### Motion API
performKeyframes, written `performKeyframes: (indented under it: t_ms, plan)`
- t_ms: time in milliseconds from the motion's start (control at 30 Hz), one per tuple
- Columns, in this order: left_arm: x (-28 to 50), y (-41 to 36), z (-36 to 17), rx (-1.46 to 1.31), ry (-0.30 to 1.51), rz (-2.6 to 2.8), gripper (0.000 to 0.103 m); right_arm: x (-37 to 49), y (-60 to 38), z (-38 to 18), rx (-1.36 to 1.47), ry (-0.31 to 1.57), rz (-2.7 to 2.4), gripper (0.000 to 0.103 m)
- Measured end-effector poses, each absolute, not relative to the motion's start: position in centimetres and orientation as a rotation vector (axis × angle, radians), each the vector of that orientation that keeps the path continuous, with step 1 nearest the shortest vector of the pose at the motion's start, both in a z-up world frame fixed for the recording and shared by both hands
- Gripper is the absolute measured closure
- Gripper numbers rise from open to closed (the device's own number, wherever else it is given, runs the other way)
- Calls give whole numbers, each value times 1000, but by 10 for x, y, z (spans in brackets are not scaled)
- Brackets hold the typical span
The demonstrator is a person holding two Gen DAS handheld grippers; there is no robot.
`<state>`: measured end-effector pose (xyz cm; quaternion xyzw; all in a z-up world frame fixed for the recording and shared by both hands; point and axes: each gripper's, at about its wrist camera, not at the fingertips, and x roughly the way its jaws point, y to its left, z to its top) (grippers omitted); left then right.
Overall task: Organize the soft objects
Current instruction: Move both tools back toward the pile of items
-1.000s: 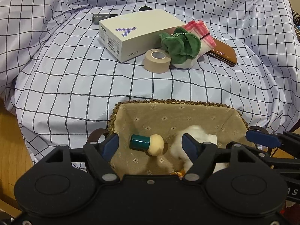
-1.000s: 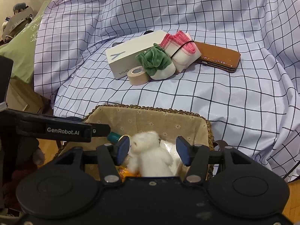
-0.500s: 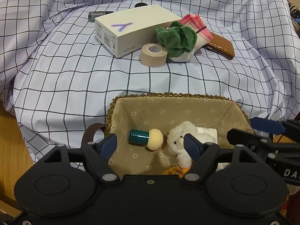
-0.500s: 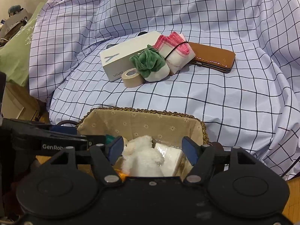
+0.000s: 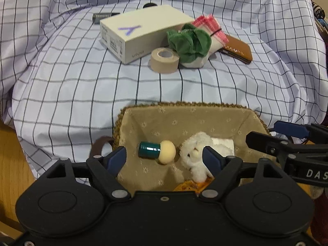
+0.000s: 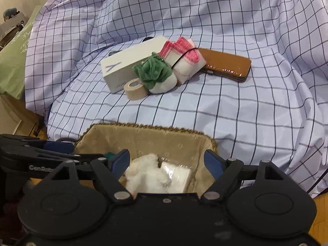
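Left wrist view: woven basket with beige floral lining (image 5: 223,116) at the near edge of the lilac checked cloth (image 5: 71,86). Contents: white fluffy plush toy (image 5: 194,153), teal-capped cream sponge applicator (image 5: 156,150), clear-wrapped white tissue pack (image 6: 177,176), orange wrapper (image 5: 187,185) partly hidden. Left gripper (image 5: 164,156): jaws apart and opening, nothing pressed between the pads; the applicator lies in the gap, the plush just behind its right finger. Right gripper (image 6: 167,161): jaws apart and opening over the plush, which rests free in the basket. Step judged: release of the plush; best done by lifting both tools straight clear so no fingertip snags the fur or tips the basket. Remaining, grouped toward the far middle of the cloth: green-and-white plush pouch (image 5: 190,45), pink-edged bundle of clear bags bound by a black band (image 5: 209,27), both apparently soft. Obstructions touching or just beside them: beige tape roll (image 5: 164,60), white cardboard phone box (image 5: 141,30), tan leather wallet (image 5: 237,49), dark cylinder (image 5: 103,16) behind the box. The tape roll stands nearest the pouch and may be knocked.
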<state>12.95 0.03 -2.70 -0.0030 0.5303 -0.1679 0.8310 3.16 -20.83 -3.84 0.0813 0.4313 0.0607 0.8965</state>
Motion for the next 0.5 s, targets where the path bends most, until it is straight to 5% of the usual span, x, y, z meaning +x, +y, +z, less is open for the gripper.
performKeyframes:
  t_ms: [500]
  plan:
    - [168,12,5,-39,951,-330,26,88,-213,-2,67,721,75,8]
